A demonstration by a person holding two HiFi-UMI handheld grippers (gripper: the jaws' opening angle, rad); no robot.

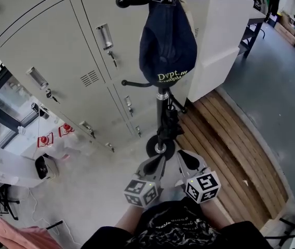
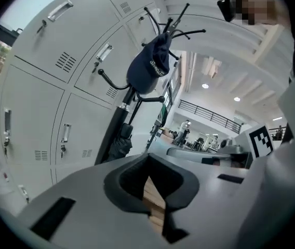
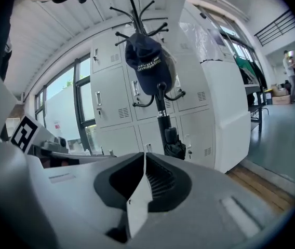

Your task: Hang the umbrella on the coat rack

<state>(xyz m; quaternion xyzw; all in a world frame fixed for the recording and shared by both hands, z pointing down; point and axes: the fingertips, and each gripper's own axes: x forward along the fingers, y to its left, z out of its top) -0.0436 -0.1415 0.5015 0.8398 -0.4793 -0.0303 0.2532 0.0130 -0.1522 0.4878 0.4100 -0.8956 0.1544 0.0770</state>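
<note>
The black coat rack (image 1: 161, 105) stands in front of grey lockers, with a navy cap (image 1: 167, 45) on an upper hook. A folded black umbrella (image 1: 170, 122) hangs against the rack's pole below the cap; it also shows as umbrella (image 2: 119, 142) and umbrella (image 3: 175, 145). My left gripper (image 1: 156, 163) and right gripper (image 1: 185, 160) are side by side just short of the rack's round base (image 1: 160, 148), apart from the umbrella. The left gripper (image 2: 148, 158) and the right gripper (image 3: 144, 157) have their jaws together with nothing between them.
Grey lockers (image 1: 59, 61) fill the wall behind the rack. A white cabinet (image 1: 225, 40) stands to the right, above a slatted wooden platform (image 1: 230, 144). Boxes and red-topped items (image 1: 49, 139) lie at lower left. People (image 2: 184, 131) stand far off in the hall.
</note>
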